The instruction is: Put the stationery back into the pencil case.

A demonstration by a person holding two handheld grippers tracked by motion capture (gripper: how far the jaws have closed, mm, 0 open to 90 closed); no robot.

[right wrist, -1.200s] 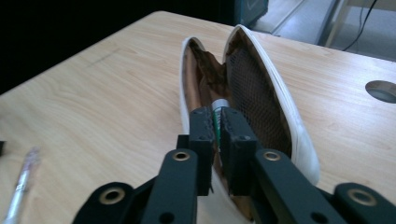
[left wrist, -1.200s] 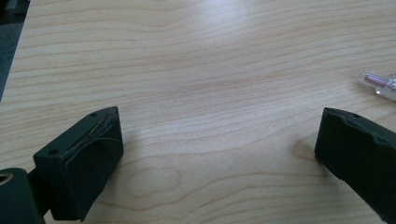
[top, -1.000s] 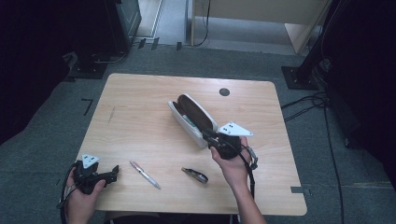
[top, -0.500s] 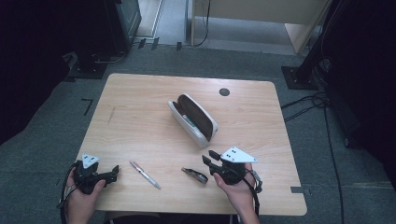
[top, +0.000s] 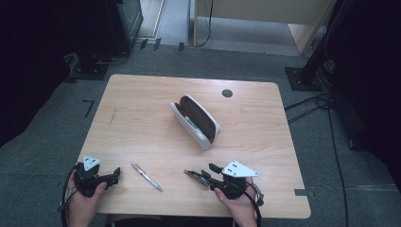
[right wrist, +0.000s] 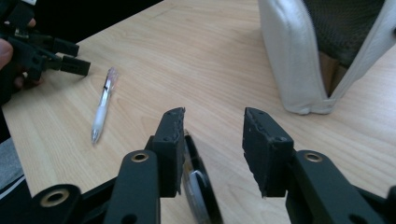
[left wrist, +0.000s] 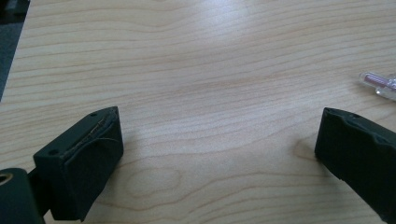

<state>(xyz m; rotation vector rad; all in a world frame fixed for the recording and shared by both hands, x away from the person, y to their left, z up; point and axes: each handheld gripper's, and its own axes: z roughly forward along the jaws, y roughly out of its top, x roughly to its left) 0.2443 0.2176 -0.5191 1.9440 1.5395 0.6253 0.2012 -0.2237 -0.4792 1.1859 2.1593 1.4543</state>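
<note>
A white pencil case (top: 195, 121) lies open in the middle of the table, its brown inside showing; in the right gripper view the pencil case (right wrist: 294, 56) fills the upper right. A clear pink pen (top: 146, 176) lies near the front edge. To its right lies a small dark object with a silver part (top: 192, 175). My right gripper (top: 208, 172) points left at it, and its jaws have just been opening. In the right gripper view the dark object (right wrist: 198, 186) lies on the wood against the left jaw's inner side, unpinched by my right gripper (right wrist: 215, 116). My left gripper (top: 116, 173) stands open and empty at the front left.
The pen (right wrist: 103, 105) lies between the two grippers, and its tip (left wrist: 380, 84) shows beside my left gripper (left wrist: 219, 126). A round dark cable hole (top: 227, 93) sits at the table's far side. Grey floor and dark equipment stands surround the table (top: 142, 109).
My right gripper came away from the pencil case, moved toward the front edge and sank to the small dark object, with its jaws spreading. The left gripper stayed put.
</note>
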